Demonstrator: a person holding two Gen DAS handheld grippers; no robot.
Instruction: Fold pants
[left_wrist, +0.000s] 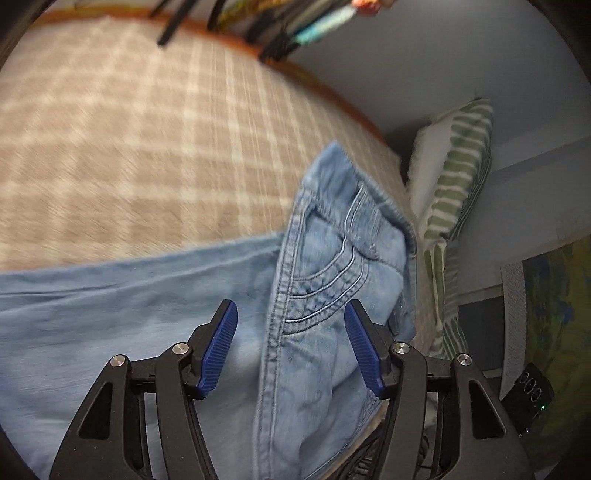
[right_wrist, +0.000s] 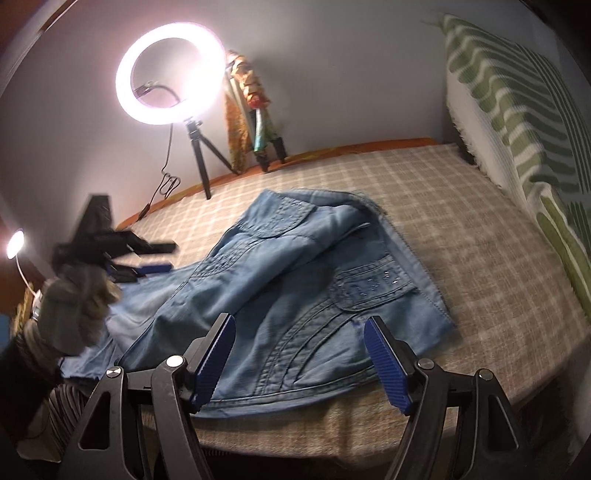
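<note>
Pants (right_wrist: 280, 280): light blue denim. Bed cover (right_wrist: 461, 236): beige w/ white check. Cushion (right_wrist: 517, 110): white w/ green stripes. Gripper pads (left_wrist: 221, 350): blue; frames black.

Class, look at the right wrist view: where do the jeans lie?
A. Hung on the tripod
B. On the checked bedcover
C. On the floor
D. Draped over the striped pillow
B: the jeans lie spread on the checked bedcover, apart from the tripod and the striped pillow.
</note>
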